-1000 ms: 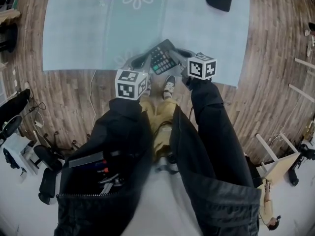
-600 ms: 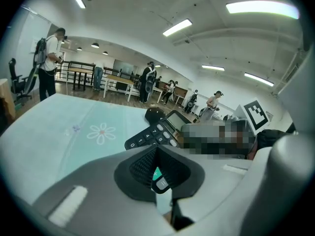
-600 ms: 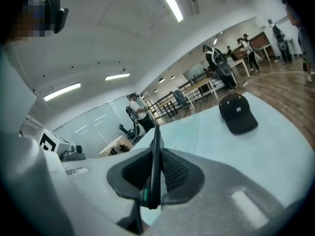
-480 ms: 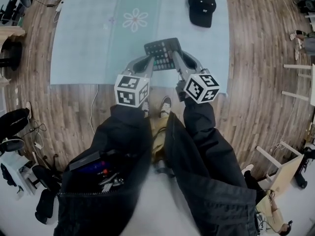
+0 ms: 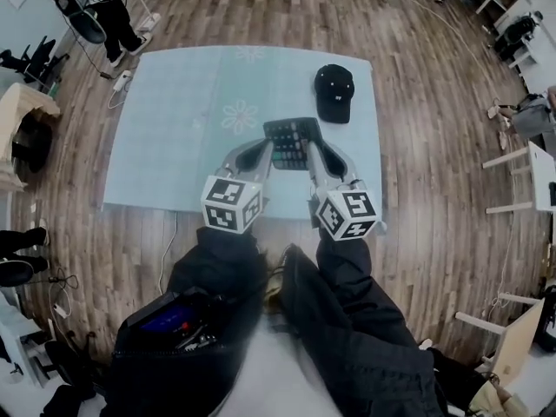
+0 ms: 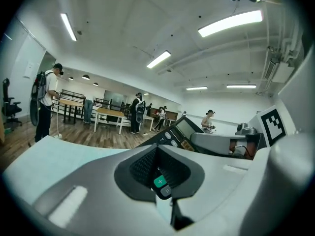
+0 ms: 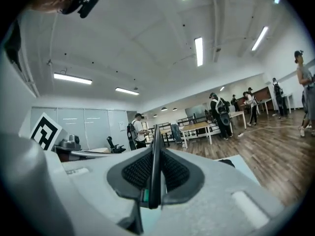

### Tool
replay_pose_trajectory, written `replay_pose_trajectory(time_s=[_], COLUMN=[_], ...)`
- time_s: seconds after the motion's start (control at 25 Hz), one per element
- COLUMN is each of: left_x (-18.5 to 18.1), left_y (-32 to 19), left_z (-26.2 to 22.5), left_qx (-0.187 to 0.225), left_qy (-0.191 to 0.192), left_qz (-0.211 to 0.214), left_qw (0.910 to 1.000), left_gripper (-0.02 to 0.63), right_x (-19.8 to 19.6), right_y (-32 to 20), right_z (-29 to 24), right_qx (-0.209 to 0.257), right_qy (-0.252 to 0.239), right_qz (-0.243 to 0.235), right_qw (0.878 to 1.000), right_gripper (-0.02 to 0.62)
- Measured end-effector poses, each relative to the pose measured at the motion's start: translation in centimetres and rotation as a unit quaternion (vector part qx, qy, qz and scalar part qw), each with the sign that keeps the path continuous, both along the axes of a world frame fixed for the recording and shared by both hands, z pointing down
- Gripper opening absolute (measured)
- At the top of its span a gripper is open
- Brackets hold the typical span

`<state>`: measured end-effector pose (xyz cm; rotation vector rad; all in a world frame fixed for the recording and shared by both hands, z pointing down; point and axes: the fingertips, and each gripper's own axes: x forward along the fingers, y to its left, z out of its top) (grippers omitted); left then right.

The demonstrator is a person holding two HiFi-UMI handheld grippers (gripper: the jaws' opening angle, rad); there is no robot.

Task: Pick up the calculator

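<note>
The left hand-held gripper [image 5: 263, 152] pinches the near-left corner of the calculator [image 5: 291, 142], which is held off the floor over the mat's [image 5: 165, 129] near edge, while the right hand-held gripper [image 5: 315, 152] clamps its right edge.

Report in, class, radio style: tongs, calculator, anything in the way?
Left tongs shut on calculator's left side, right tongs shut on its right side. Calculator held up above the mat. Black cap lies on mat beyond, apart; nothing obstructing.
</note>
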<state>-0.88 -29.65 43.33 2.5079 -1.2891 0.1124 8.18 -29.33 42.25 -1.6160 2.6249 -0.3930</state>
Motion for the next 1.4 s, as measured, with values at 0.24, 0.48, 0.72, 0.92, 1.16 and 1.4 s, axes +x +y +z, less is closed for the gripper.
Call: replay_pose_trajectory(time_s=[0.24,0.48,0.72,0.92,1.16,1.4], left_x=[0.1,-0.1,-0.5,-1.1,-1.7,-1.2], left_y=[-0.1,-1.0,-1.4,-1.6,-1.3,-1.1], left_z=[-3.9,-7.1,-8.6,-9.8,-11.1,-11.7], left_qx=[0.038,0.073,0.091,0.106,0.124,0.128], left_qy=[0.004,0.009,0.010,0.012,0.016,0.015], left_qz=[-0.003,-0.009,-0.019,-0.027,-0.032,-0.029], left_qw=[0.9993,0.9973,0.9956,0.9939,0.9917,0.9913], left_gripper=[0.002,0.002,0.002,0.002,0.002,0.002], right_x=[0.9,1.2,1.0,0.9,1.1,1.6], right_y=[0.3,-0.3,-0.5,-0.3,0.5,0.9], right_z=[-4.2,-7.6,-10.3,-12.2,-13.6,-14.5], right_qx=[0.045,0.083,0.116,0.144,0.174,0.176], right_qy=[0.013,0.015,0.023,0.045,0.064,0.068], right_qz=[0.013,0.016,0.017,0.029,0.048,0.057], right_qw=[0.999,0.996,0.993,0.988,0.981,0.980], right_gripper=[0.051,0.051,0.051,0.051,0.051,0.051])
